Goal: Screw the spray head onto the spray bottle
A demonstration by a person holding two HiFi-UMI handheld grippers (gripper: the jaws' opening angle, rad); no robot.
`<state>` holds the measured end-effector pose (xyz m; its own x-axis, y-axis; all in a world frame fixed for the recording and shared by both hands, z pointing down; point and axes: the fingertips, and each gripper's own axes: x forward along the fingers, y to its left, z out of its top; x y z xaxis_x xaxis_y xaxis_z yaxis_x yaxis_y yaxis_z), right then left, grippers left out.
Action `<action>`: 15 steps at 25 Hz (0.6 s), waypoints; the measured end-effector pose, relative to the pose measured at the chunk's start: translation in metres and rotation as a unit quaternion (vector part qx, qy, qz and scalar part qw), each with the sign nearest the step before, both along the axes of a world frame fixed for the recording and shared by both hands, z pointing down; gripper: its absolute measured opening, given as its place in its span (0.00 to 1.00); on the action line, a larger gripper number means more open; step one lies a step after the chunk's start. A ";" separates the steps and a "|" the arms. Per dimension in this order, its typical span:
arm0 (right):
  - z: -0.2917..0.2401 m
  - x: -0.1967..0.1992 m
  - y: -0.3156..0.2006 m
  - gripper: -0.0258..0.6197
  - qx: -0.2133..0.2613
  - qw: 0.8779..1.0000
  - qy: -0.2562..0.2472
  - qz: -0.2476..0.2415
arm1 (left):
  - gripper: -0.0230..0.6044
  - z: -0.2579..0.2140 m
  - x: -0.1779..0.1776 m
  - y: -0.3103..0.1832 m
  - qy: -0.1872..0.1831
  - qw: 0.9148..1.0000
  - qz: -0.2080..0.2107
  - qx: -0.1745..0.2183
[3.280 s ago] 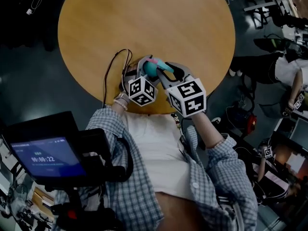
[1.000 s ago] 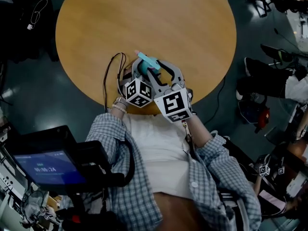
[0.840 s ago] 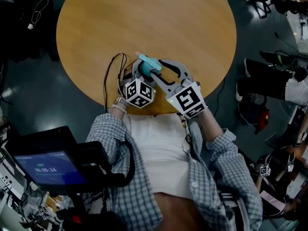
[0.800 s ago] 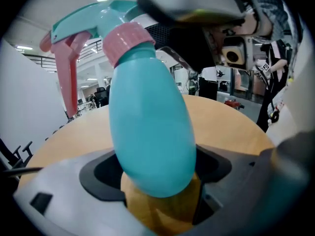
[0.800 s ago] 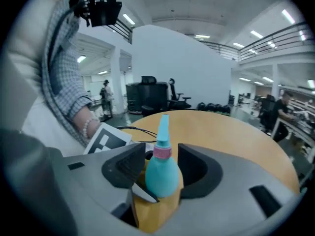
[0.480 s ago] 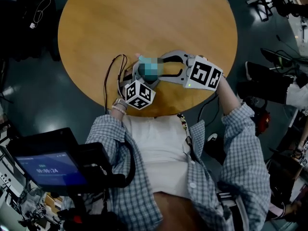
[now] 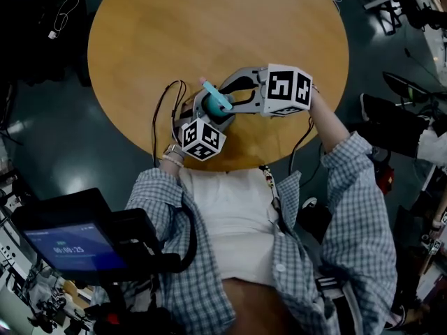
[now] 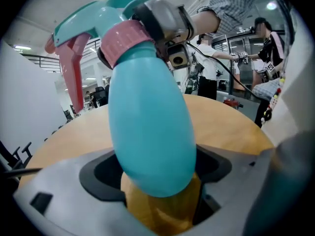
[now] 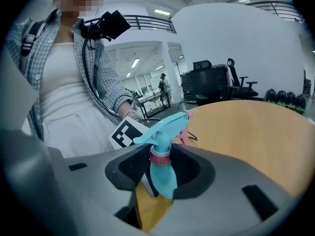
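Since a second ago the right claw [image 7: 230, 96] has swung away from the person's body and now reaches in from the right over the round wooden tabletop [image 7: 209, 26]. Its jaws have just been closing, and they grip the teal spray head [image 7: 217, 98]. The left claw [image 7: 207, 114] sits as before near the tabletop's near edge, clamped on the body of the teal spray bottle [image 7: 211, 114].

Only the left gripper view shows the detail up close: the bottle's rounded belly fills the gap between the jaws, with a pink collar [image 8: 125, 41] and pink trigger [image 8: 74, 68] above, and a finger of the right claw pressed at the collar. The right gripper view shows the bottle small, with the left claw's marker cube [image 9: 129, 132] behind it and the person's checked shirt [image 9: 29, 48]. No view shows whether the bottle's base touches the wood
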<state>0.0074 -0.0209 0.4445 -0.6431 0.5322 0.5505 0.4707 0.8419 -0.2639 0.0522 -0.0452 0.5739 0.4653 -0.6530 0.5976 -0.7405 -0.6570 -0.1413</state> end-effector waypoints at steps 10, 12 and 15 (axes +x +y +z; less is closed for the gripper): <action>-0.005 0.001 0.006 0.23 0.083 0.993 -0.081 0.033 | 0.70 -0.001 -0.004 0.003 0.008 1.000 -0.003 0.000; -0.006 0.002 0.006 0.24 0.090 0.989 -0.105 0.053 | 0.70 -0.001 -0.005 0.004 0.009 1.000 -0.001 0.000; -0.008 0.002 0.005 0.23 0.087 0.981 -0.144 0.096 | 0.70 -0.001 -0.006 0.005 0.011 1.000 0.001 -0.002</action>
